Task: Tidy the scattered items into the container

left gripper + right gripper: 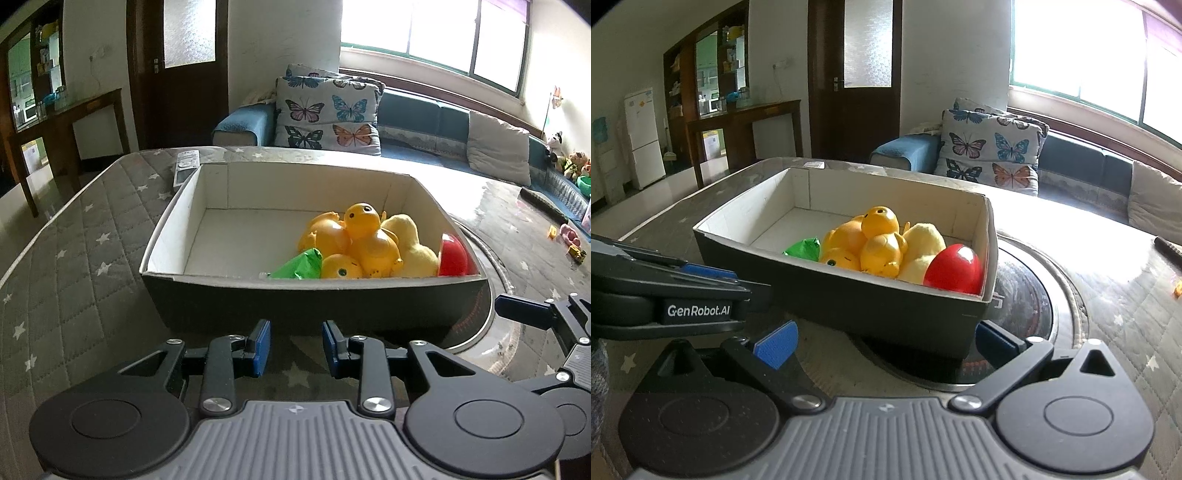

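A dark box with a white inside (258,291) (849,299) stands on the quilted table. In its right half lie yellow rubber ducks (364,236) (879,240), a yellow plush (410,243) (923,240), a red egg (452,254) (955,264) and a green toy (301,266) (803,249). My left gripper (295,347) hovers just before the box's near wall, jaws apart with nothing between them. My right gripper (886,341) stands wide open in front of the box's near right corner, empty. The left gripper's side (665,291) shows at the left of the right wrist view.
A grey remote (186,166) lies on the table behind the box's far left corner. A round glass plate (1041,295) is set in the table under the box's right end. Small toys (570,240) lie at the far right. A sofa with butterfly cushions (328,114) stands behind.
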A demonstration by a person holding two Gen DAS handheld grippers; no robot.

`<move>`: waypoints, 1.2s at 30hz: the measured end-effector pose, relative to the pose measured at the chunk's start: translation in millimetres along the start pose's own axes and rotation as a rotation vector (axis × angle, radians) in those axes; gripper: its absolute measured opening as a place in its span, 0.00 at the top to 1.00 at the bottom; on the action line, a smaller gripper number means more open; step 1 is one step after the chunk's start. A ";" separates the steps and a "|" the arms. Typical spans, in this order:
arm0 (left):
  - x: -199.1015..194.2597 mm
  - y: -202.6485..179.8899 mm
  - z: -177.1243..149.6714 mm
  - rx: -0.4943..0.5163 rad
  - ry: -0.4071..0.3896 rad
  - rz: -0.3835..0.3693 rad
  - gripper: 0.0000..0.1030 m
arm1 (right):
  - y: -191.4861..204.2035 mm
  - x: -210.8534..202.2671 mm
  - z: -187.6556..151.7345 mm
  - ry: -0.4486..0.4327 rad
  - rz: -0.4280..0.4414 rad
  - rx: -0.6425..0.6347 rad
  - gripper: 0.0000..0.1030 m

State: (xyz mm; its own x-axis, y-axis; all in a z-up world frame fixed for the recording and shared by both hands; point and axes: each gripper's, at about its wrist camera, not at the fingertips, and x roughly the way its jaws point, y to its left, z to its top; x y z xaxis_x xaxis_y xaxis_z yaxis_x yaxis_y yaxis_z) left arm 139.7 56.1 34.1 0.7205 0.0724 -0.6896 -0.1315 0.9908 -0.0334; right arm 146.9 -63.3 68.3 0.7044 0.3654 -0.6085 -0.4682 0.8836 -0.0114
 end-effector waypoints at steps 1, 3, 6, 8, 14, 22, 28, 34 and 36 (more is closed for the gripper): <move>1.0 0.2 1.4 0.001 0.000 0.000 0.68 | 0.0 0.8 0.8 0.001 0.000 0.000 0.00; 3.0 0.8 2.9 0.003 0.002 0.003 0.68 | 0.0 2.5 2.4 0.003 0.000 0.000 0.00; 6.3 2.3 4.6 0.005 0.006 0.007 0.68 | 0.0 5.3 4.7 0.006 0.000 -0.001 0.00; 8.1 3.4 5.1 0.004 0.009 0.007 0.68 | 0.1 7.3 6.1 0.008 -0.002 -0.003 0.00; 10.5 5.5 7.9 0.005 0.010 0.009 0.68 | 0.0 10.8 10.8 0.008 -0.003 -0.005 0.00; 13.6 7.5 12.5 0.009 0.012 0.015 0.68 | -0.1 14.8 15.4 0.010 -0.003 -0.008 0.00; 14.3 7.0 13.6 0.012 0.015 0.015 0.68 | 0.5 15.2 16.8 0.013 -0.001 -0.012 0.00; 13.7 7.6 14.5 0.015 0.019 0.014 0.68 | 0.1 15.1 17.7 0.012 -0.003 -0.013 0.00; 13.7 7.1 15.0 0.017 0.021 0.016 0.68 | -0.1 15.1 18.2 0.012 -0.004 -0.015 0.00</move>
State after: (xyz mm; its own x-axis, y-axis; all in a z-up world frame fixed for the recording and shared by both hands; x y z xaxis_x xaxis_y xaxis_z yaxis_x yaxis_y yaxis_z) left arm 158.9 65.8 35.3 0.7037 0.0856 -0.7053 -0.1307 0.9914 -0.0101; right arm 167.3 -52.6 73.6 0.7002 0.3583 -0.6176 -0.4731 0.8806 -0.0254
